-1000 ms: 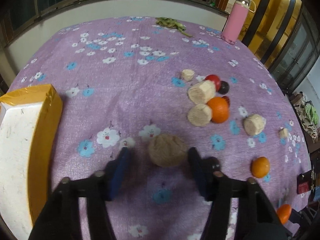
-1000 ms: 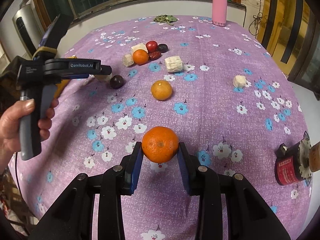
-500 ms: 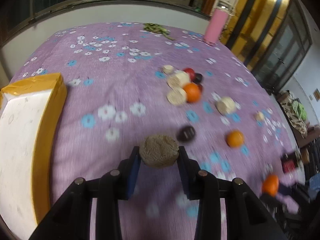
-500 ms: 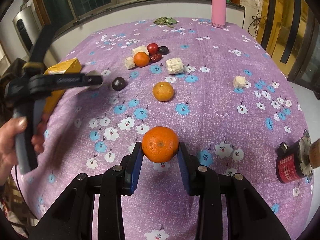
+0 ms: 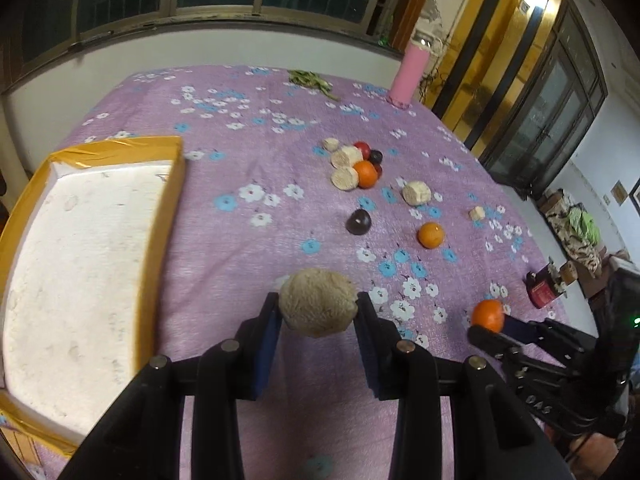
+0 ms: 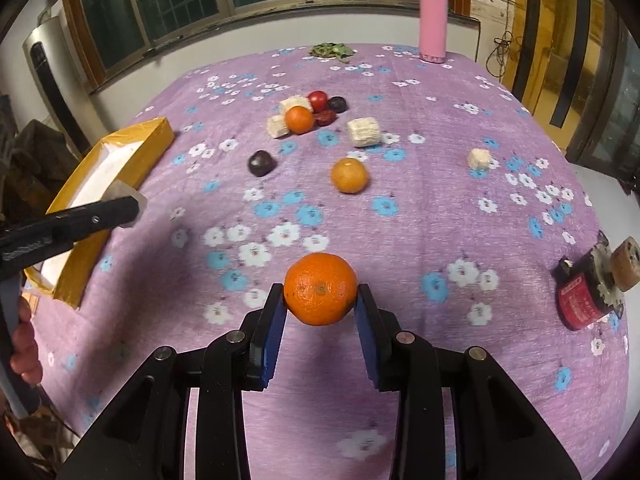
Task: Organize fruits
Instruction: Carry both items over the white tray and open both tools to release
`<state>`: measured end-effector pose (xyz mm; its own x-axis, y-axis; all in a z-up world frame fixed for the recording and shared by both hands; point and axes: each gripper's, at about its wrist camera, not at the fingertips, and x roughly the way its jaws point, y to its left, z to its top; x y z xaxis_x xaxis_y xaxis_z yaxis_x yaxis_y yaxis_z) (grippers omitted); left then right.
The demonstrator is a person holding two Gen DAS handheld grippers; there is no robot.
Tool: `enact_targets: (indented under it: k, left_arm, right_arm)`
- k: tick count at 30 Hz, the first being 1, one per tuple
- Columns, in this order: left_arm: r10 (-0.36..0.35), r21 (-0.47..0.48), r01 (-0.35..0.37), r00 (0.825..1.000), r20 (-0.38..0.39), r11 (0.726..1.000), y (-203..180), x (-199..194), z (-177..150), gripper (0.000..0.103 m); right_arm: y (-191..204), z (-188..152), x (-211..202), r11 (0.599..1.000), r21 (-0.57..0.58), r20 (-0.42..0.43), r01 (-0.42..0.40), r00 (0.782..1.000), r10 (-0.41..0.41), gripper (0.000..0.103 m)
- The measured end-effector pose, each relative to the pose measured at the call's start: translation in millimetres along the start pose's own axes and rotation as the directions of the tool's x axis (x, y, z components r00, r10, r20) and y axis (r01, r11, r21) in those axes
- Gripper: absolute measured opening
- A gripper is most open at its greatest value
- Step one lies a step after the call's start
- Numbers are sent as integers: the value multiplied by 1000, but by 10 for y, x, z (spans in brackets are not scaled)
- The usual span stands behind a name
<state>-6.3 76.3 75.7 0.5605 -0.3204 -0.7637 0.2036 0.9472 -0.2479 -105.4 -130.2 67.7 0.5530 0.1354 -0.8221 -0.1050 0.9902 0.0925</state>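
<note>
My left gripper (image 5: pixel 318 314) is shut on a round beige fruit piece (image 5: pixel 318 306) and holds it above the purple cloth, right of the yellow-edged white foam tray (image 5: pixel 86 256). My right gripper (image 6: pixel 320 298) is shut on an orange (image 6: pixel 320 288) above the cloth; it also shows in the left wrist view (image 5: pixel 487 315). In the right wrist view the left gripper (image 6: pixel 120 210) hangs over the tray's edge (image 6: pixel 150 140). A second orange (image 6: pixel 349 176), a dark plum (image 6: pixel 261 163) and a far cluster of fruit (image 6: pixel 306 114) lie on the cloth.
A pink bottle (image 6: pixel 433 24) and green leaves (image 6: pixel 332 50) stand at the table's far edge. A red-and-black can (image 6: pixel 584 300) sits at the right edge. Two pale fruit pieces (image 6: pixel 363 131) (image 6: pixel 479 159) lie right of the cluster.
My left gripper closed on the beige piece, lifted it and swung left toward the tray. My right gripper has held the orange still.
</note>
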Motion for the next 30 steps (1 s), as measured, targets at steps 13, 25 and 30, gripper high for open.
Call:
enact_targets:
  k: [13, 25, 30]
  left_arm:
    - [125, -131, -113, 988, 86, 985, 851, -513, -126, 39]
    - [317, -252, -300, 948, 25, 920, 1884, -700, -369, 39]
    - [331, -265, -320, 944, -3, 910, 2126, -657, -437, 39]
  right_arm:
    - [1161, 286, 144, 975, -162, -10, -152, 988, 152, 33]
    - [2272, 519, 356, 902, -310, -72, -301, 953, 294, 33]
    - [2668, 471, 551, 873, -342, -141, -348, 937, 318, 33]
